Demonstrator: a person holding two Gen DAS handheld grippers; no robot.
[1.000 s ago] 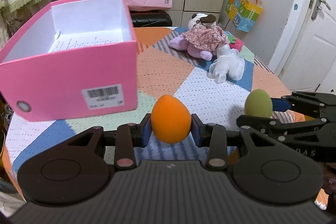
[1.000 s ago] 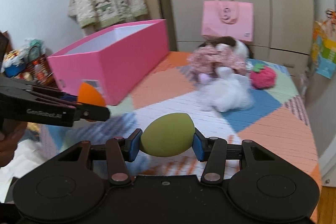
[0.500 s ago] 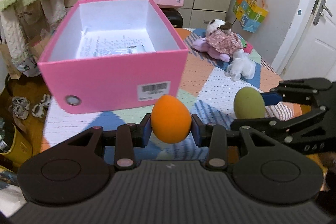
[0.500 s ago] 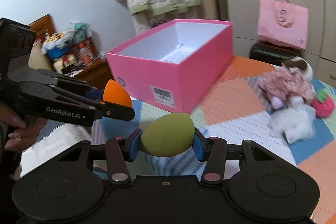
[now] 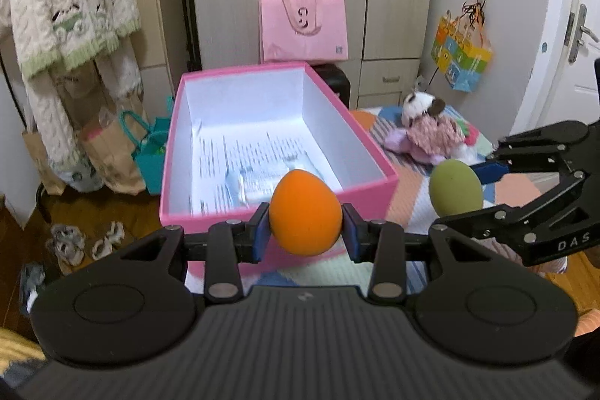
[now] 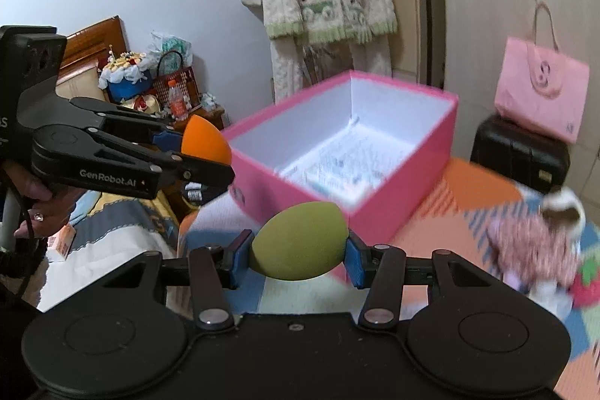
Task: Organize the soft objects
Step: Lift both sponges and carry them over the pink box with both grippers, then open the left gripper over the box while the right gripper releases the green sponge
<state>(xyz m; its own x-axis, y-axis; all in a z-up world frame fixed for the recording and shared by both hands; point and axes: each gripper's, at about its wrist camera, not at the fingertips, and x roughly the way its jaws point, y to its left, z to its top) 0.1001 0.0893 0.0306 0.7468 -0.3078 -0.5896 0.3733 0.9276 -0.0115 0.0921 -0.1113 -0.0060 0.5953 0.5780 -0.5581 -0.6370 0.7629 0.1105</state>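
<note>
Orange sponge egg (image 5: 305, 212) sits clamped in my left gripper (image 5: 305, 231), pads squeezing both flanks. Left wrist view: a second ago the pink box (image 5: 371, 152) showed only its side at 10 o'clock; now I look down into its open top at 12, so I've risen and closed in. Right wrist view: green sponge egg (image 6: 298, 240) pinched in my right gripper (image 6: 298, 259), box now at 1 o'clock, interior visible. Both eggs look close to drop position; plush dog (image 6: 536, 242) at 3 o'clock not yet packed.
</note>
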